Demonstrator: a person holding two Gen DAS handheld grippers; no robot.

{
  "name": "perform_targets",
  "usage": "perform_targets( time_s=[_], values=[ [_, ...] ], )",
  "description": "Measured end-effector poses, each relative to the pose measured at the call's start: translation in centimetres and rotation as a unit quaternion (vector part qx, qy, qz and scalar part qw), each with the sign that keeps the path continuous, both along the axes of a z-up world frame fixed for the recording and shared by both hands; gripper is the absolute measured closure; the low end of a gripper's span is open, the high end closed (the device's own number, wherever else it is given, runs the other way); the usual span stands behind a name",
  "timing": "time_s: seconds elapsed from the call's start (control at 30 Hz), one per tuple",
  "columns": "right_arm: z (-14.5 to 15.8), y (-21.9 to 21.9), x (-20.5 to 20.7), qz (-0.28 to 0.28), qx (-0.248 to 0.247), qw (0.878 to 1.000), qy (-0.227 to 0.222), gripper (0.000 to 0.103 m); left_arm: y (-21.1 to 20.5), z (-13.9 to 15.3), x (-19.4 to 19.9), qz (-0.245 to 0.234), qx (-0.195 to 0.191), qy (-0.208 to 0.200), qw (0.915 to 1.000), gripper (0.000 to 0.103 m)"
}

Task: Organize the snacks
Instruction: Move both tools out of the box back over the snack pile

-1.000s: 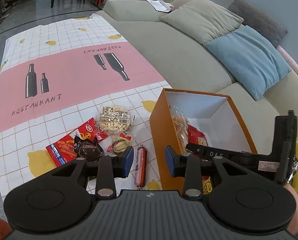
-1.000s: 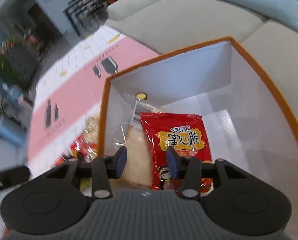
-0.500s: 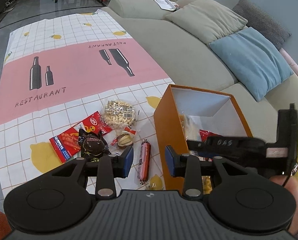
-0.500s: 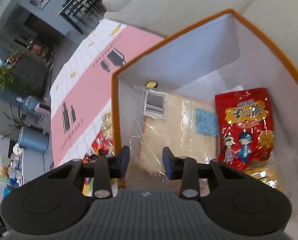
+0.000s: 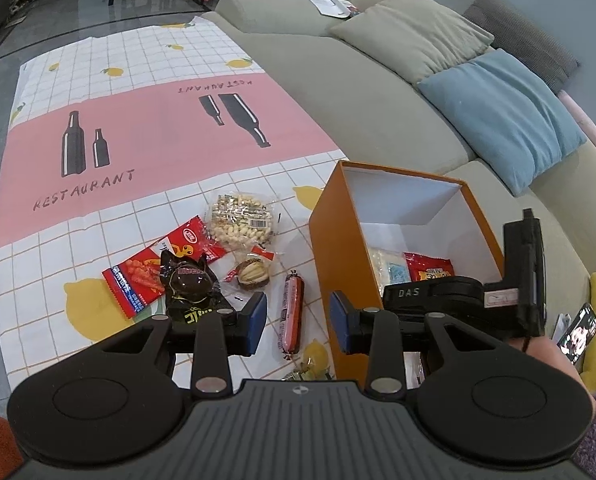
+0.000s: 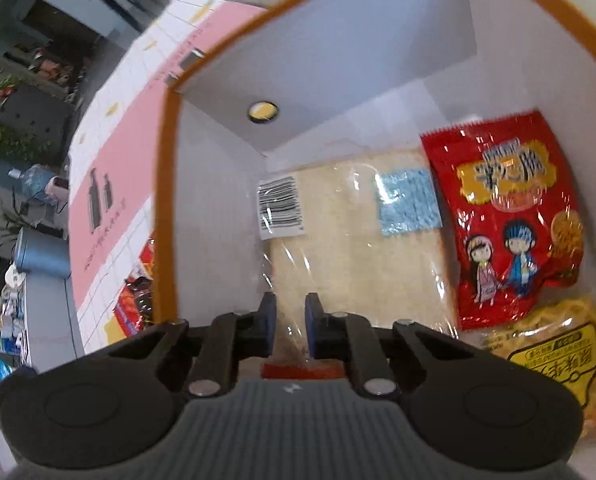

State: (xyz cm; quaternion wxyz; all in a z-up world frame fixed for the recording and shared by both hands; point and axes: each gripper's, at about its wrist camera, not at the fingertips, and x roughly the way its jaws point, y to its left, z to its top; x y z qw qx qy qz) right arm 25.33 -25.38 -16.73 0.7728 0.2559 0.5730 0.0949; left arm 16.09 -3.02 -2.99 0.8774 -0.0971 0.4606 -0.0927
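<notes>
The orange box [image 5: 337, 264] stands on the mat's right edge, against the sofa. My right gripper [image 6: 290, 326] is down inside it, its jaws closed to a narrow gap on the wrinkled edge of the clear bread bag [image 6: 357, 248]. That bag lies flat on the box floor beside a red cartoon packet [image 6: 509, 208] and a yellow noodle pack [image 6: 557, 352]. My left gripper [image 5: 298, 320] hovers open and empty above the mat. A red sausage stick [image 5: 292, 312] lies below it. Left of that lie a nut candy [image 5: 252, 272], a dark packet [image 5: 190, 284], a red packet [image 5: 146, 276] and a peanut bag [image 5: 242, 220].
The pink and white picnic mat [image 5: 158, 140] stretches away to the left of the box. A grey-green sofa [image 5: 357, 92] with a blue cushion [image 5: 497, 108] borders its right side. A small yellow candy [image 5: 309, 364] lies by the box. A phone [image 5: 577, 332] rests at far right.
The right gripper sank deeper into the box, rolled, and its jaws closed. The bread bag and red packet went from standing to lying flat. The left gripper barely moved.
</notes>
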Motion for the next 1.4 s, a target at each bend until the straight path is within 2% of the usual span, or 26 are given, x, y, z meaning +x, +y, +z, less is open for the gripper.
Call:
perform_targets(
  time_s=[0.07, 0.13, 0.3, 0.4, 0.47, 0.6, 0.7, 0.8, 0.93, 1.03, 1.1, 1.2, 1.3, 1.4],
  values=[
    [0.2, 0.1, -0.1, -0.003, -0.002, 1.000, 0.000, 0.091, 0.0, 0.1, -0.3, -0.002, 0.006, -0.002, 1.0000, 0.062],
    [1.0, -0.1, -0.7, -0.012, -0.004, 1.000, -0.006, 0.085, 0.2, 0.2, -0.7, -0.004, 0.011, -0.007, 0.9999, 0.062],
    [4.9, -0.1, -3.6, -0.026, -0.059, 0.995, -0.076, 0.084, 0.9, 0.8, -1.9, -0.009, 0.013, -0.027, 0.9995, 0.061],
    [7.7, 0.7, -6.2, -0.027, -0.079, 0.987, -0.137, 0.070, 1.5, 1.4, -2.8, -0.011, 0.016, -0.044, 0.9988, 0.061],
    [9.3, 1.6, -7.9, -0.020, -0.085, 0.981, -0.174, 0.070, 2.1, 1.8, -3.5, -0.013, 0.017, -0.060, 0.9980, 0.060],
    [11.4, 4.0, -11.8, -0.004, -0.104, 0.966, -0.237, 0.069, 3.6, 1.7, -5.0, -0.007, 0.023, -0.081, 0.9964, 0.052],
    [11.6, 5.9, -14.0, 0.016, -0.126, 0.954, -0.272, 0.069, 4.7, 0.7, -5.7, -0.010, 0.029, -0.075, 0.9967, 0.050],
    [11.0, 8.1, -15.7, 0.037, -0.140, 0.944, -0.298, 0.069, 5.5, -0.7, -6.3, -0.004, 0.051, -0.065, 0.9966, 0.049],
    [9.7, 10.7, -16.4, 0.079, -0.162, 0.937, -0.300, 0.069, 6.5, -2.4, -6.8, -0.009, 0.054, -0.064, 0.9965, 0.049],
    [8.6, 12.3, -16.2, 0.107, -0.180, 0.933, -0.294, 0.069, 7.6, -3.7, -6.5, -0.011, 0.035, -0.040, 0.9985, 0.046],
    [7.8, 13.0, -15.7, 0.122, -0.184, 0.933, -0.285, 0.069, 8.4, -4.3, -6.3, -0.003, 0.023, -0.033, 0.9992, 0.037],
    [6.9, 13.8, -14.9, 0.133, -0.185, 0.935, -0.272, 0.064, 9.5, -4.9, -5.8, -0.007, 0.011, -0.035, 0.9993, 0.037],
    [6.0, 14.6, -13.9, 0.145, -0.183, 0.936, -0.264, 0.061, 10.0, -5.3, -5.3, -0.010, 0.030, -0.049, 0.9983, 0.037],
    [5.2, 15.7, -12.8, 0.157, -0.182, 0.935, -0.262, 0.061, 10.4, -5.9, -4.1, -0.011, 0.044, -0.046, 0.9979, 0.037]
  ],
)
